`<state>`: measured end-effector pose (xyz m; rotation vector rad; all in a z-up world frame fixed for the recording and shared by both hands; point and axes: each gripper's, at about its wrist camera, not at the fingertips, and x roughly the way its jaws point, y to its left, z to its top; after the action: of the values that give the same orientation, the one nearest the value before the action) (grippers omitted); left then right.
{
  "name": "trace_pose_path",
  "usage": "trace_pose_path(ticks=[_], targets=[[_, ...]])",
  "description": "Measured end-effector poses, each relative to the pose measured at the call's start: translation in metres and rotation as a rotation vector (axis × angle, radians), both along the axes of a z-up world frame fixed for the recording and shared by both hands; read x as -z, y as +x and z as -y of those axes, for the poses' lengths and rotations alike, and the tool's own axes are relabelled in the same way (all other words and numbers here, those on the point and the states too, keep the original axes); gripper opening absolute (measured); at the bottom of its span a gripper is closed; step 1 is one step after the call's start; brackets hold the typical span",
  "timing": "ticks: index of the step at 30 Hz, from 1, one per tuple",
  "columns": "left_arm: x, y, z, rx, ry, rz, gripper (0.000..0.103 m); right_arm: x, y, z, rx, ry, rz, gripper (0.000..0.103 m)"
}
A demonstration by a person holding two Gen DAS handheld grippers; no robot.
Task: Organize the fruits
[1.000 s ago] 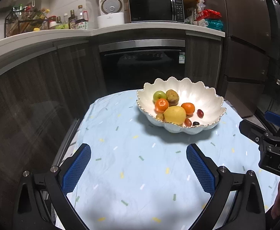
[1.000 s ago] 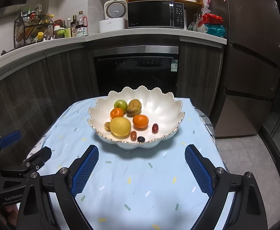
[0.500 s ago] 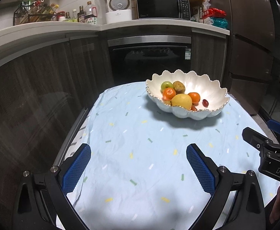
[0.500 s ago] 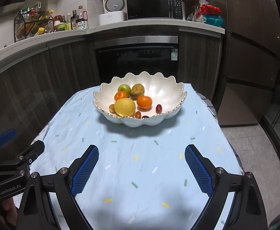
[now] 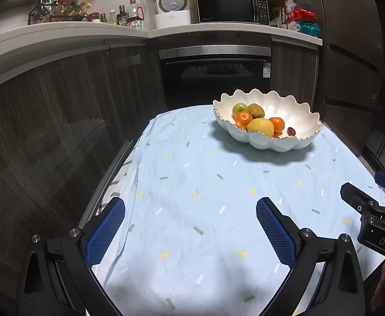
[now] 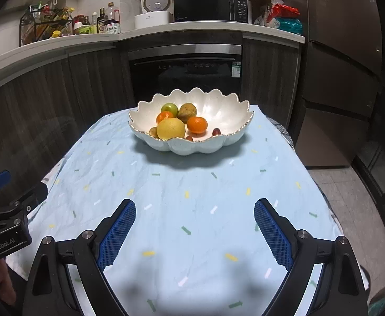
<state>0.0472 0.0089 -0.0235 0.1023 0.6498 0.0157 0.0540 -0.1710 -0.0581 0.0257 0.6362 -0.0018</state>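
Observation:
A white scalloped bowl (image 5: 301, 121) (image 6: 218, 110) stands at the far end of the table. It holds a yellow citrus (image 6: 170, 129), two oranges (image 6: 197, 125), a green apple (image 6: 169, 108), a brown pear-like fruit (image 6: 187, 112) and small dark red fruits (image 6: 216, 131). My left gripper (image 5: 191, 212) is open and empty, low over the near left of the table. My right gripper (image 6: 195, 214) is open and empty over the near middle. Both are well short of the bowl.
The table has a light blue patterned cloth (image 6: 192, 192). Dark cabinets and an oven (image 6: 185, 76) stand behind it. The counter holds bottles, a rice cooker (image 6: 154, 6) and a microwave. A fridge (image 6: 350, 65) is at the right. The floor drops off past the table's right edge.
Both grippers have pulled back from the bowl towards the near end of the table, so the bowl looks smaller and farther. Both stay open and empty.

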Motion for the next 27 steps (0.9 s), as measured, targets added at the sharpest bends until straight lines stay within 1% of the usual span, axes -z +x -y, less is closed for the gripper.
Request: trace_pose_path(ticks=[6,10,27], targets=[[0.004,-0.008,-0.006,-0.016,0.001,-0.004,0.102,0.002,-0.008,-0.004,0.009,-0.023,0.015,0.093],[0.004,-0.011,-0.007,-0.018,-0.001,-0.003,0.102,0.000,-0.009,-0.004,0.006,-0.004,0.017,0.093],[-0.001,-0.011,-0.005,-0.013,0.005,0.012,0.102,-0.002,-0.009,-0.002,0.011,0.002,0.026,0.093]])
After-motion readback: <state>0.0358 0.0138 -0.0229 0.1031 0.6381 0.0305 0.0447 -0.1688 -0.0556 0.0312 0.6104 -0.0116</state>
